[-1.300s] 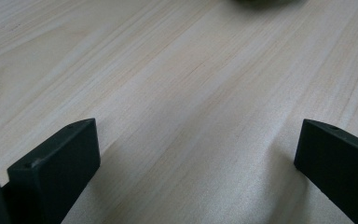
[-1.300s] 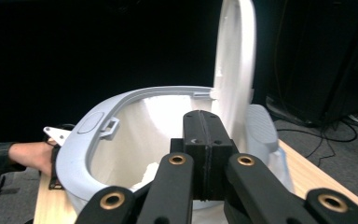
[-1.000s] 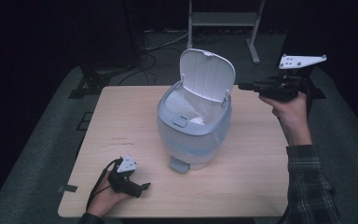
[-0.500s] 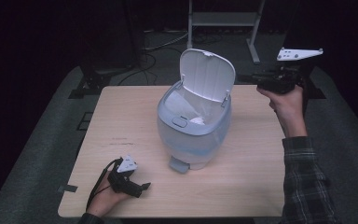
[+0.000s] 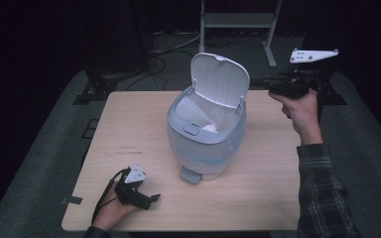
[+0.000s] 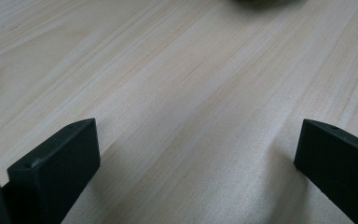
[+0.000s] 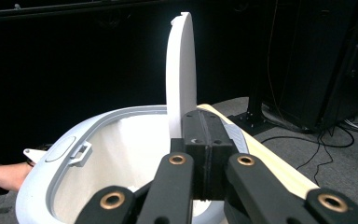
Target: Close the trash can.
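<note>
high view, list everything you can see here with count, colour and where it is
bin: 1, pale blue-grey, middle of the table
lid: 1, white, standing open at the bin's back
pedal: 1, blue-grey, at the bin's near foot
liner: 1, white, inside the bin
table: 1, light wood, centre
metal stand: 1, grey, on the floor behind
left tool: 1, black, jaws open, resting at the table's near left
right tool: 1, black, jaws shut and empty, raised right of the lid

Pale blue pedal bin (image 5: 206, 144), upright mid-table, white lid (image 5: 220, 79) raised
</note>
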`<state>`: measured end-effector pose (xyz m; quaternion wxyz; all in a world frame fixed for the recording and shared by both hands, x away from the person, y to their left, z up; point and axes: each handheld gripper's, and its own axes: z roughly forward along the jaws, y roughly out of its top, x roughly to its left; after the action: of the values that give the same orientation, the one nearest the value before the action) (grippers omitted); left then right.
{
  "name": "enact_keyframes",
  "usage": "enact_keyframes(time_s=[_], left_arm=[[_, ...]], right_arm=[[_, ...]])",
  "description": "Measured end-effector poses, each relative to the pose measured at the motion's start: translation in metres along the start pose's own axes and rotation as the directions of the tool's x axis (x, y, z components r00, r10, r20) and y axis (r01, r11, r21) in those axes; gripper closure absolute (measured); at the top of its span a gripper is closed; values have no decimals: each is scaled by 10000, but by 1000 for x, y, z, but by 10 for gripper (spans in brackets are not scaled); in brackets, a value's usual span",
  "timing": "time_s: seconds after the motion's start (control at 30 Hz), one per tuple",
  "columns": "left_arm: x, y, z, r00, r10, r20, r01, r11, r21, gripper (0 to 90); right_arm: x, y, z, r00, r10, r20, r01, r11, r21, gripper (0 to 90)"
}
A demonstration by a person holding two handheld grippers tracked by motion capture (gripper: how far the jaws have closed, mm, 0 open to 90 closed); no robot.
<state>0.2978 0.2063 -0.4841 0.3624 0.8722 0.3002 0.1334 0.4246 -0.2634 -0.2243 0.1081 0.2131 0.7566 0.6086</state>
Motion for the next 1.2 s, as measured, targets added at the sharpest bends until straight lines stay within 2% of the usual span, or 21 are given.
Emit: enact_keyframes(time_s=[0.67,1.2], left_arm=[[0,0,0,10000,-3,1,3,10000,-1,0],[0,0,0,10000,1,2,-1,10000,0,0]], right_arm=[[20,-2,9,9954,-267,-921,285,9994,188,900],[40,-4,30,9830,-507,-1766,622,9962,602,900]])
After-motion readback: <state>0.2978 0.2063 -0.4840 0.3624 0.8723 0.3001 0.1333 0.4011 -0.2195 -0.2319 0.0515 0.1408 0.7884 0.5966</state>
